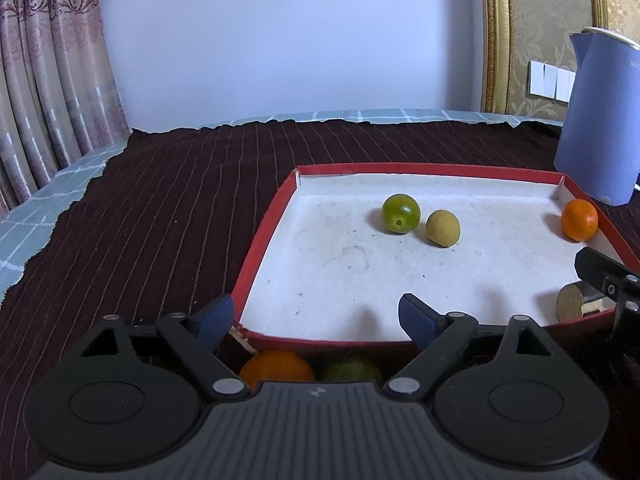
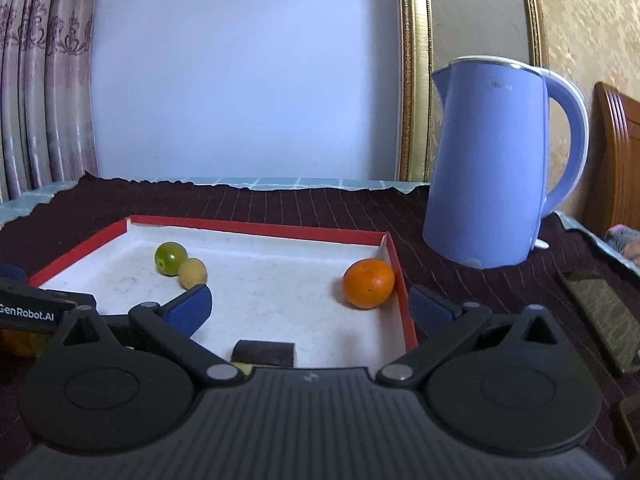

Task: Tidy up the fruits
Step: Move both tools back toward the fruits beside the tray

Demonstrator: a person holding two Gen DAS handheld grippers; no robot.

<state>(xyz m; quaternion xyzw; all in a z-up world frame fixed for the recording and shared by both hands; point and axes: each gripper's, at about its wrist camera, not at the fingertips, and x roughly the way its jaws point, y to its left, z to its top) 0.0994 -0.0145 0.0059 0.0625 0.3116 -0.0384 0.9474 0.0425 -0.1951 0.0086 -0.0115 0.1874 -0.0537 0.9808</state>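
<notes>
Nearest the left wrist camera, the left gripper stood spread wide with nothing between its blue pads, straddling the near left corner of the tray. Just under its fingers, outside the tray's near wall, a second orange fruit and a dull green fruit lay side by side on the dark striped cloth, both half hidden by the gripper body.

The right gripper was also wide apart and held nothing; its left pad hung over the white floor and its right pad sat outside the red right wall. Below it a short dark cylinder lay on its side in the tray's near right corner, its long axis running across that view and its flat brassy end facing the left camera.

The tray was a shallow cardboard box lid, red outside, with a matte white, speckled floor. Further in, a glossy round green fruit rested with its stem dimple turned toward the camera, beside a paler, matte yellow fruit of slightly oval shape; whether they touched I could not tell. Well apart from them, a smooth orange sat against the right wall near the far corner.

Beyond the tray stood a smooth lavender-blue kettle, upright, handle to the right, then a pale wall, a patterned curtain and a gilt frame.
</notes>
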